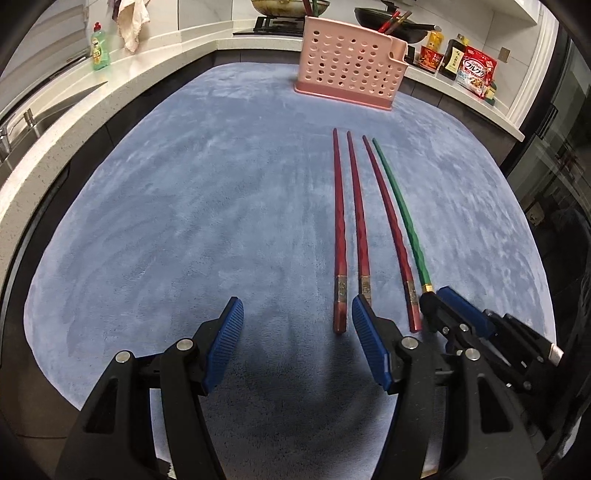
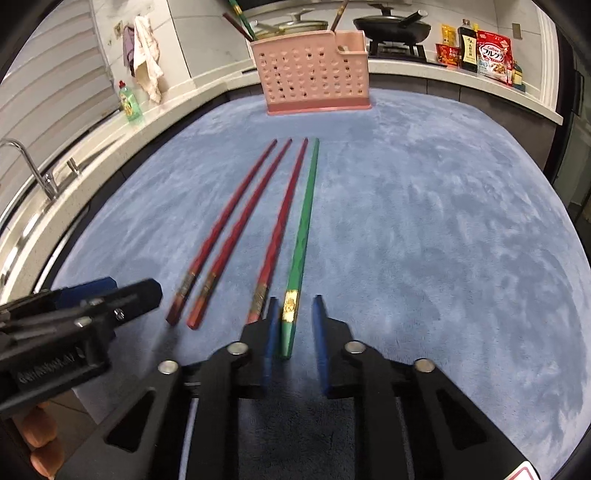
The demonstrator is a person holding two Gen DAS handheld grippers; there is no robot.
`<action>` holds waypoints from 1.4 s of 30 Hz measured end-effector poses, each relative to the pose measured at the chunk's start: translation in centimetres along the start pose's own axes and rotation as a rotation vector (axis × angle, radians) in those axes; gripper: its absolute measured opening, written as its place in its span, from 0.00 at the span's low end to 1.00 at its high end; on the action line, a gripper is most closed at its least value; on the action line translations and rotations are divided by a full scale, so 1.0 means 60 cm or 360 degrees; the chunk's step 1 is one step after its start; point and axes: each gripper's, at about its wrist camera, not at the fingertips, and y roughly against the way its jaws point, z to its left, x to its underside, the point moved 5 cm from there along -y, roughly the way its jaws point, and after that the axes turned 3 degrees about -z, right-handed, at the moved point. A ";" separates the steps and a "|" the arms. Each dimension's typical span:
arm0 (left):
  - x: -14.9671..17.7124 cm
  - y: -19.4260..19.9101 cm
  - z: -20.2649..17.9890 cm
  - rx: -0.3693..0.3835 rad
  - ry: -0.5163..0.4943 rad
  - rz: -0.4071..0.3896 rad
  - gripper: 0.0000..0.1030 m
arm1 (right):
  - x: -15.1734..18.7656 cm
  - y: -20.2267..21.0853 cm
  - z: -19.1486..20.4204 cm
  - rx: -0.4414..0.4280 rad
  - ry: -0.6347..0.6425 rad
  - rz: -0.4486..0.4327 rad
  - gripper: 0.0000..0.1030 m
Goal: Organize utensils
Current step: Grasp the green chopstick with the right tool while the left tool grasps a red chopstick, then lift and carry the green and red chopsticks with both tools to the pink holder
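Three red chopsticks (image 1: 340, 225) (image 2: 218, 229) and one green chopstick (image 1: 400, 214) (image 2: 303, 236) lie side by side on a blue cloth (image 1: 184, 221) (image 2: 424, 240). A pink perforated utensil basket (image 1: 351, 70) (image 2: 314, 74) stands at the far end with a few chopsticks in it. My left gripper (image 1: 297, 317) is open and empty, just left of the red chopsticks' near ends. My right gripper (image 2: 295, 317) is open, its blue fingers either side of the green chopstick's near end, apart from it. It also shows in the left wrist view (image 1: 443, 301).
A white counter (image 1: 55, 140) with a sink and tap (image 2: 33, 170) runs along the left. A green soap bottle (image 1: 99, 46) (image 2: 129, 101) stands on it. Woks on the stove (image 2: 393, 27) and food packets (image 1: 476, 70) (image 2: 493, 53) are at the back right.
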 end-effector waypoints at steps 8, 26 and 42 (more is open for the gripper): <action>0.002 -0.020 -0.009 0.0043 -0.0002 0.0033 0.56 | 0.009 0.008 -0.020 -0.0005 -0.0079 -0.0005 0.07; 0.002 -0.032 -0.022 0.0112 -0.0062 0.0033 0.08 | 0.014 0.011 -0.023 -0.0041 -0.0102 -0.0005 0.07; -0.047 0.075 0.004 0.0129 0.0003 -0.0122 0.07 | -0.042 0.115 -0.056 -0.0025 -0.0172 -0.0199 0.07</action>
